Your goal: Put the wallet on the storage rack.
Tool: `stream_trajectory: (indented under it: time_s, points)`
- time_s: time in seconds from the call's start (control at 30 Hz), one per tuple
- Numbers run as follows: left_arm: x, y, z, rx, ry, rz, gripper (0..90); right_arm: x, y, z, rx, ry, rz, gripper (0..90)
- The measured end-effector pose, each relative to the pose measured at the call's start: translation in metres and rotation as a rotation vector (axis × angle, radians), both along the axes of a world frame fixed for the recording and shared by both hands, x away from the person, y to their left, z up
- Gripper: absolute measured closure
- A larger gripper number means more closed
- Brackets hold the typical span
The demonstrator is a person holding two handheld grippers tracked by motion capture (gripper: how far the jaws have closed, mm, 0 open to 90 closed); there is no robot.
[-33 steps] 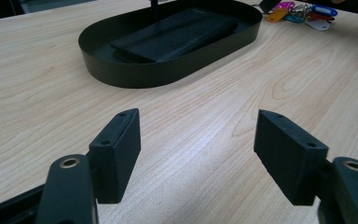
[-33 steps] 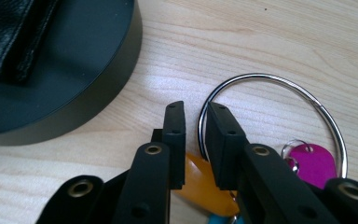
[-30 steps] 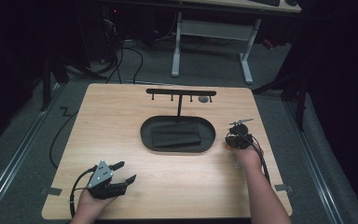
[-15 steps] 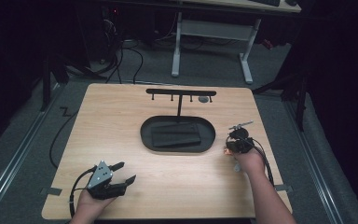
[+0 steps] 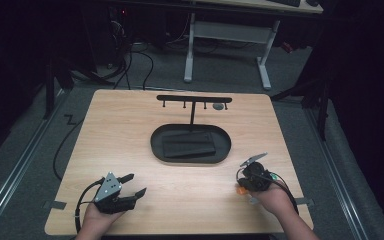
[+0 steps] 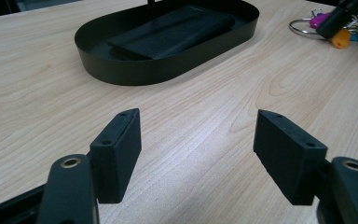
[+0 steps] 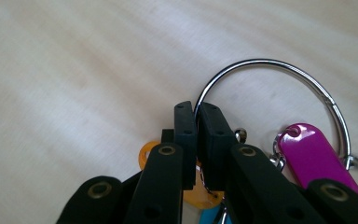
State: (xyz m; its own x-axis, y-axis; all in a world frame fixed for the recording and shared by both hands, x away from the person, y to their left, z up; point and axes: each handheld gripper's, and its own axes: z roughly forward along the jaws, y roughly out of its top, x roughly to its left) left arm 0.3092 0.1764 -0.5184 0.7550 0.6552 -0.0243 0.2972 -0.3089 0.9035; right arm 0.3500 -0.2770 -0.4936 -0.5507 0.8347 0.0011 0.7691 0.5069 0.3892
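right claw clamped on key ring, lower right of high view | left claw apart, idle lower left | step: carry keys toward hook stand | tip: lift clear of surface, keep tags dangling free

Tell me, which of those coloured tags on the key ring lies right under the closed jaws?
The orange tag. It pokes out on both sides beneath the right gripper, which is shut on the key ring. The magenta tag lies clear off to the side.
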Motion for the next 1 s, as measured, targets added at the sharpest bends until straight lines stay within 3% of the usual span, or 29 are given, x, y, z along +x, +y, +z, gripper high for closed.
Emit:
stream_trajectory:
  time_s: [0.13, 0.3, 0.63, 0.77, 1.0]
  points:
    - [0.000, -0.001, 0.000, 0.002, 0.001, -0.001, 32.8, -0.012, 0.005, 0.001, -0.021, 0.030, 0.027, 86.8]
    - [-0.001, -0.003, 0.000, 0.004, 0.002, -0.010, 32.9, -0.012, 0.009, 0.002, -0.060, 0.059, 0.050, 86.4]
    - [-0.002, -0.002, 0.001, 0.005, 0.000, -0.015, 32.9, 0.000, 0.023, 0.005, -0.166, 0.144, 0.108, 80.1]
    - [0.000, -0.001, 0.000, 0.003, 0.008, -0.014, 32.9, 0.007, 0.031, 0.006, -0.230, 0.205, 0.142, 76.3]
    - [-0.001, -0.001, 0.000, -0.005, 0.008, -0.016, 32.9, 0.014, 0.038, 0.006, -0.262, 0.254, 0.152, 72.2]
